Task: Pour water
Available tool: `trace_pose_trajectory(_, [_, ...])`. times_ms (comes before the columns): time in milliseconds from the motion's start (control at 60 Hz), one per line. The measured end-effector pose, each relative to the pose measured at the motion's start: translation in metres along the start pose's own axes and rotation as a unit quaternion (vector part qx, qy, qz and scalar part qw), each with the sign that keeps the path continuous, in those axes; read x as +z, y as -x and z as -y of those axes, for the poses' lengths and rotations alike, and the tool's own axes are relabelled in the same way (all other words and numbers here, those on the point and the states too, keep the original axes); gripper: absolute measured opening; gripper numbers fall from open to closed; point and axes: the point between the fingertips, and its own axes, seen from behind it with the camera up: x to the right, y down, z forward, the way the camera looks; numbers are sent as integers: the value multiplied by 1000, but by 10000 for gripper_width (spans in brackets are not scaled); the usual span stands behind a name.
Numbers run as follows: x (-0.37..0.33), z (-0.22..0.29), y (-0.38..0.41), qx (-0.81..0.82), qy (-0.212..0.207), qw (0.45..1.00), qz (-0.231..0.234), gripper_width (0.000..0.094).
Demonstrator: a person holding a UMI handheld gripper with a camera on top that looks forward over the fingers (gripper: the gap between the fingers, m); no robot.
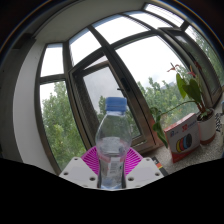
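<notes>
Bottle: a clear plastic water bottle [112, 140] with a blue cap [116, 103] stands upright between the fingers of the tool [111, 163], raised in front of a bay window [100, 70].

Tool: both purple pads [92, 160] press against the bottle's lower body, one on each side, so the fingers are closed about as far as the bottle's width allows and appear to carry it.

Step in hand: the bottle looks gripped and lifted, held upright; pouring has not begun, judging by its vertical stance.

Cap: the blue cap sits on the neck; whether it is screwed tight cannot be told, and a closed cap would block any pour.

Contents: the body is transparent and the trees show through it; a water level is too hard to make out, so how full it is stays uncertain.

Next move: likely to carry the bottle over a receiving vessel and tip the neck downward; no cup or glass is visible from here, so the target would have to be found first.

Sill: to the right of the bottle, on the window sill [165, 158], stands a red and white carton [182, 136], and beyond it a potted orchid [195, 95] in a white pot.

Outside: green trees and pale sky behind the panes.
</notes>
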Motion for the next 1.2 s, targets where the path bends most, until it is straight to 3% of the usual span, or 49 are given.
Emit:
trace_pose_trajectory(150, [-21,131,-28,229,-74,966,95,265])
trace_pose_trajectory(317, [-56,227,-130,500,-130,838,176,265])
trace_pose_trajectory(450, [-62,236,-244,661,-158,711,179,266])
trace_pose_trajectory(683, [-73,174,-376,803,-178,558,109,266])
trace_pose_trajectory(867, [-74,152,-384,827,-157,532,90,268])
trace_pose_trajectory(1017, [-78,161,-382,814,-148,554,92,266])
trace_pose_trajectory(1083, [-79,180,-378,790,-143,587,102,266])
trace_pose_trajectory(1200, [-75,236,-354,679,-125,713,125,267])
